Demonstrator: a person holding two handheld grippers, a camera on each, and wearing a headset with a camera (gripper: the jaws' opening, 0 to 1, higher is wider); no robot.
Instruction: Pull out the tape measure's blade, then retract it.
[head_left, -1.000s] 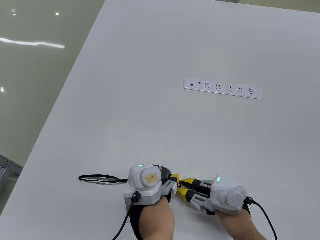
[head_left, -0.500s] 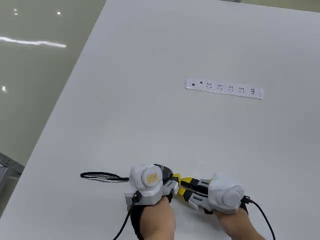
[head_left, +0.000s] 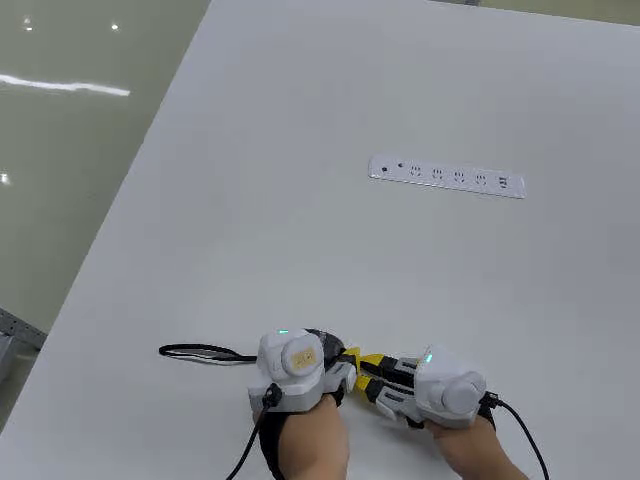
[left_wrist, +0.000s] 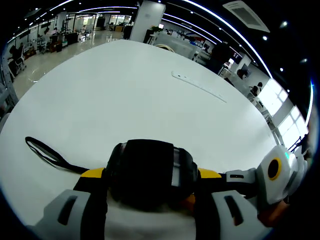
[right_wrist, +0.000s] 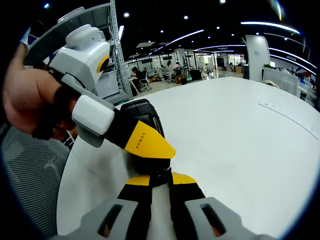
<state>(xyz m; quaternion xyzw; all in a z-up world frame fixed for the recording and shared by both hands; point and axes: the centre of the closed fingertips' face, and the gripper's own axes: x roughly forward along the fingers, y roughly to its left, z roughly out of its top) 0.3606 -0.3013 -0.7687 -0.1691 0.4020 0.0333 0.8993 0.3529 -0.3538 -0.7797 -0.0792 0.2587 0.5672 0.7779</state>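
Note:
The tape measure (left_wrist: 150, 170) has a round black case and sits between the yellow-tipped jaws of my left gripper (left_wrist: 150, 176), which is shut on it. Its black wrist strap (left_wrist: 45, 150) trails off to the left on the table. In the head view the left gripper (head_left: 335, 360) is near the table's front edge. My right gripper (head_left: 366, 373) points at it from the right. In the right gripper view the tape measure (right_wrist: 142, 112) is straight ahead. The right gripper (right_wrist: 156, 178) has its jaws pressed together on the dark blade tip at the case mouth. No length of blade shows.
A white power strip (head_left: 445, 177) lies on the white table (head_left: 300, 200) far ahead and to the right. The table's left edge (head_left: 120, 200) drops to a glossy floor. A black cable (head_left: 520, 440) runs back from the right gripper.
The right gripper has edged slightly left, closer to the left gripper. The tape measure and strap have stayed where they were.

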